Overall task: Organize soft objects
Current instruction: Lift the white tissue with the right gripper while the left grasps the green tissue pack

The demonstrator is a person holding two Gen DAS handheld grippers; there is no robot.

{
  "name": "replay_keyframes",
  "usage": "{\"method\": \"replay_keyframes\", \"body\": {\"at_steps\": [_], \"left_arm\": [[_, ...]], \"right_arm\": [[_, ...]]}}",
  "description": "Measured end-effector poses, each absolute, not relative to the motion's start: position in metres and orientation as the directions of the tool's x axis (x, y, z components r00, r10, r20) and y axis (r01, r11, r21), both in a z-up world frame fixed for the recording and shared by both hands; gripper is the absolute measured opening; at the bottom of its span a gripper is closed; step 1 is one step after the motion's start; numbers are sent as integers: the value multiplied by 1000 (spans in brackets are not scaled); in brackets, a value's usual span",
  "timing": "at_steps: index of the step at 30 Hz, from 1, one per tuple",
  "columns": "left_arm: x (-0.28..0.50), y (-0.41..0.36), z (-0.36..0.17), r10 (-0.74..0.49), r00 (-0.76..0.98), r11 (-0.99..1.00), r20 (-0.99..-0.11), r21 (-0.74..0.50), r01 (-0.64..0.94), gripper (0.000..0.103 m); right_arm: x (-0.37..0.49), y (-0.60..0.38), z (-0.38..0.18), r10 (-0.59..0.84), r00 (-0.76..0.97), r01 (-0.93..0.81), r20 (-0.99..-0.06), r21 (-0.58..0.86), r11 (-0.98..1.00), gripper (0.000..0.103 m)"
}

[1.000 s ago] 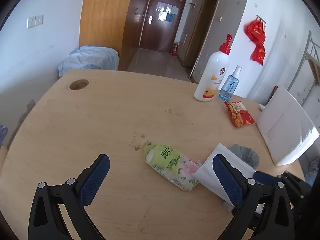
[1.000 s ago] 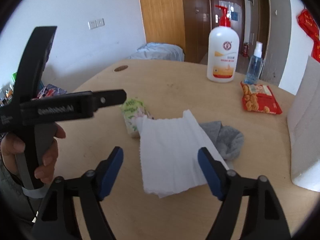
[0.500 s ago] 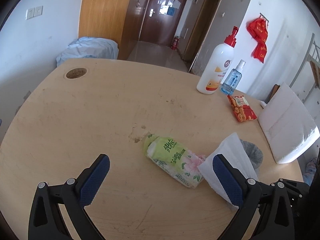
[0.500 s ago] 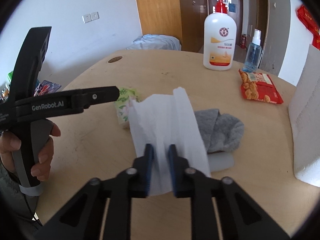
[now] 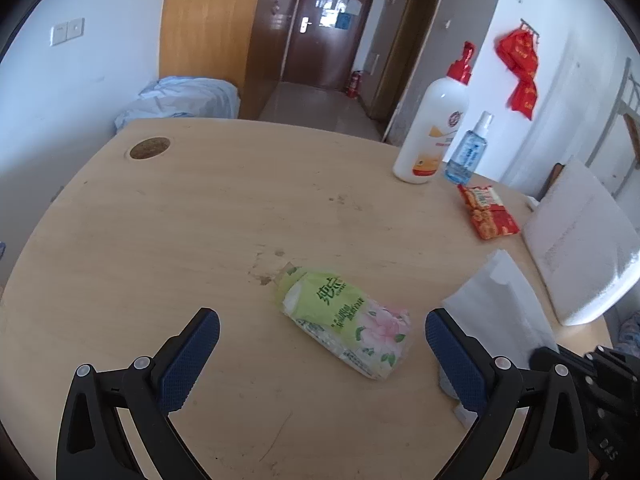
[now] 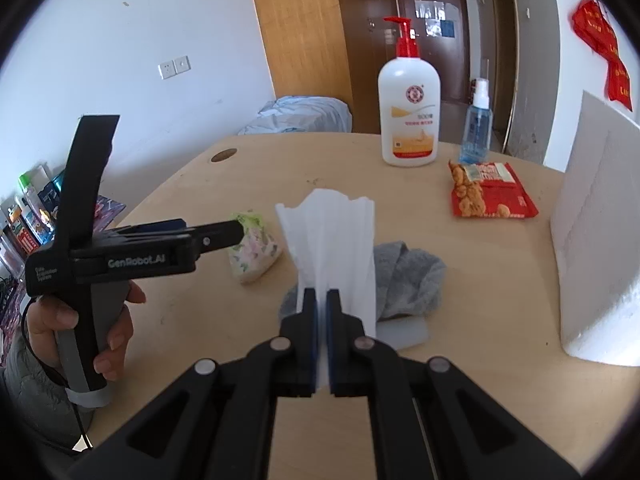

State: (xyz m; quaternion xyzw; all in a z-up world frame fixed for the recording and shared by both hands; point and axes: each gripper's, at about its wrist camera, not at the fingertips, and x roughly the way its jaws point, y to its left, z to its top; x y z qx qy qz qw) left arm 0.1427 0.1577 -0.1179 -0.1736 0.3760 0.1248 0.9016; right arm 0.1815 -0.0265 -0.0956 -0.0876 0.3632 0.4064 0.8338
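My right gripper [image 6: 320, 300] is shut on a white tissue sheet [image 6: 332, 248] and holds it lifted above the table; the sheet also shows in the left wrist view [image 5: 504, 312]. A grey sock [image 6: 412, 280] lies on the table behind the sheet. A green tissue pack [image 5: 348, 320] lies between my open left gripper's fingers, a little ahead of them; it also shows in the right wrist view [image 6: 254, 252]. My left gripper [image 5: 320, 356] is open and empty, and it shows from the side in the right wrist view [image 6: 224, 236].
A white pump bottle [image 6: 408, 120], a small blue spray bottle [image 6: 476, 128] and a red snack packet [image 6: 490, 196] stand at the back of the round wooden table [image 5: 160, 240]. A white foam block [image 6: 600, 240] stands at the right edge. A small white card [image 6: 404, 332] lies under the sock.
My right gripper has shut on the near edge of the tissue sheet and lifted it off the table, uncovering the grey sock. My left gripper stays open and has drawn closer to the tissue pack.
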Motion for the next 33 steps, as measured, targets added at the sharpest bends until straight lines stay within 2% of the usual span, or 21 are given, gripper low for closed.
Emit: {"method": "replay_keyframes", "body": {"at_steps": [5, 11, 14, 17, 19, 20, 22, 24, 25, 28, 33], "left_arm": [[154, 152, -125, 117, 655, 909, -746, -184, -373, 100], [162, 150, -132, 143, 619, 908, -772, -147, -393, 92], [164, 149, -133, 149, 617, 909, -773, -139, -394, 85], [166, 148, -134, 143, 616, 910, -775, -142, -389, 72], [167, 147, -137, 126, 611, 913, -782, -149, -380, 56], [168, 147, -138, 118, 608, 914, -785, -153, -375, 51], [168, 145, -138, 125, 608, 917, -784, -143, -373, 31], [168, 146, -138, 94, 616, 917, -782, -172, -359, 26], [167, 147, -138, 93, 620, 916, -779, -177, -360, 18], [165, 147, -135, 101, 633, 918, -768, -173, -357, 13], [160, 146, -129, 100, 653, 922, -750, -177, -344, 12]], "right_arm": [[182, -29, -94, 630, 402, -743, -665, 165, 648, 6], [183, -33, -93, 645, 398, -743, -653, 183, 644, 6], [182, -36, -91, 650, 398, -742, -648, 190, 643, 6], [182, -36, -91, 652, 397, -742, -646, 192, 642, 6], [182, -36, -91, 652, 399, -742, -645, 191, 643, 6], [182, -36, -91, 651, 399, -742, -645, 190, 643, 6], [181, -36, -91, 651, 400, -741, -645, 190, 644, 6], [180, -36, -91, 648, 402, -740, -646, 187, 646, 6], [180, -36, -91, 647, 403, -740, -647, 185, 646, 6], [178, -36, -90, 647, 406, -740, -646, 184, 647, 6], [178, -37, -89, 643, 411, -738, -647, 178, 651, 6]]}}
